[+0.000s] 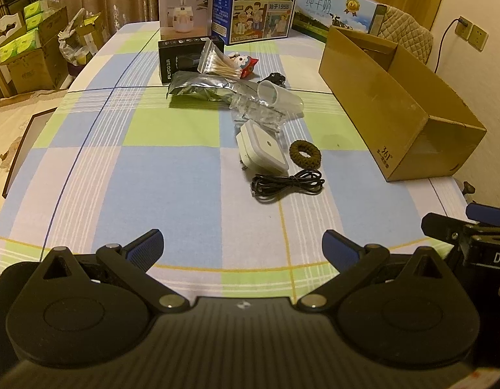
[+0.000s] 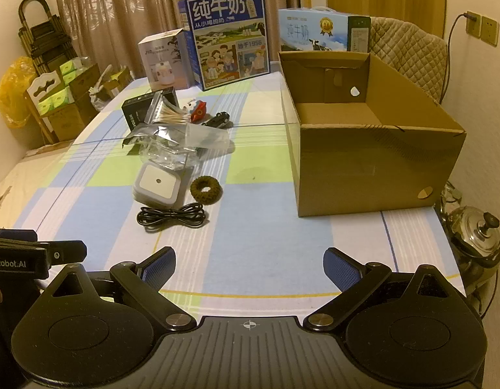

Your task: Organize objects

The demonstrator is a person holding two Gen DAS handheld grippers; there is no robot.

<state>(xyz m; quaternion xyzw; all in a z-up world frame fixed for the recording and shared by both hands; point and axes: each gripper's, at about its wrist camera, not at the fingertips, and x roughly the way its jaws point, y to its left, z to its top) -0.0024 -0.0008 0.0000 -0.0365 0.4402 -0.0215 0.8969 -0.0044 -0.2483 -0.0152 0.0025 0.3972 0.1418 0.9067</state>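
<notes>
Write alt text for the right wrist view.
The open right gripper hovers over a checked tablecloth, holding nothing. Ahead lie a coiled black cable, a white plug-in night light and a brown hair tie; an open cardboard box stands to their right.

left tool open, right tool open

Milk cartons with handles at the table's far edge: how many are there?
2: the dark blue milk carton stands centre-back beside the humidifier box; the light blue milk carton sits behind the open cardboard box.
</notes>
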